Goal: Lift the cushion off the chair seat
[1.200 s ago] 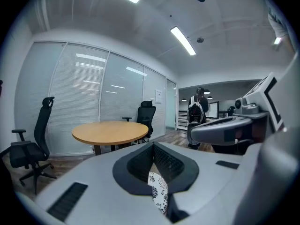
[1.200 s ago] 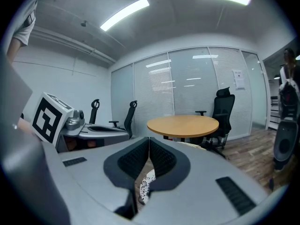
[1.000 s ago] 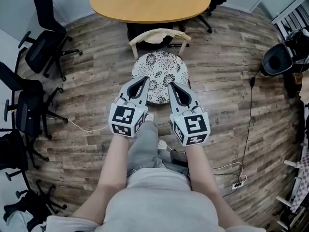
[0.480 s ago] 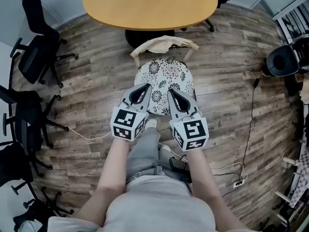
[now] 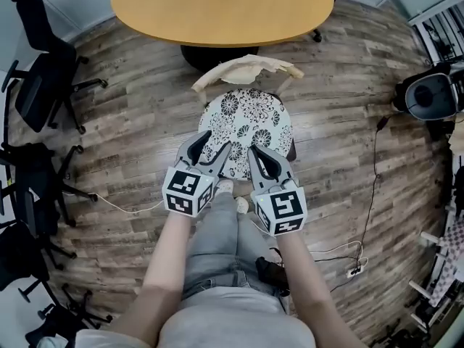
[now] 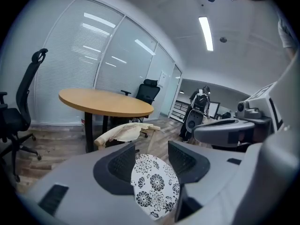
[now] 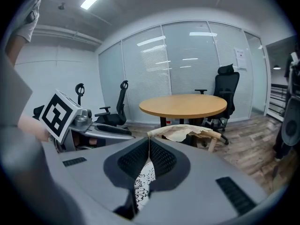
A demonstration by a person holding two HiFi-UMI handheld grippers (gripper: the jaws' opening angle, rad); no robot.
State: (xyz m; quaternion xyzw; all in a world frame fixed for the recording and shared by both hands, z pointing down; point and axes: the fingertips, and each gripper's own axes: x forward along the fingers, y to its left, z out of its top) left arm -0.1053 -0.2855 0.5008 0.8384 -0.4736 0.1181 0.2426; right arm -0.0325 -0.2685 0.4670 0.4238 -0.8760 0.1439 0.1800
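Round white cushion with black flower print (image 5: 246, 122) lies flat on the seat of a pale wooden chair (image 5: 243, 65). Not yet lifted.

Left tongs (image 5: 210, 148) hang over the cushion's near rim, jaws opening. The cushion shows through the gap, and the pads are not pressing on it. Right tongs (image 5: 255, 153) sit just beside, over the same rim, jaws pressed together with nothing between them.

Grey wood-plank floor (image 5: 130, 122) all round the chair.

Step in hand, as I read it: the approach, grasp not begun. Next move likely needs the right jaws spread and both tongs lowered to the near rim. They would then pinch the edge and raise evenly, so the soft pad neither sags nor slips.
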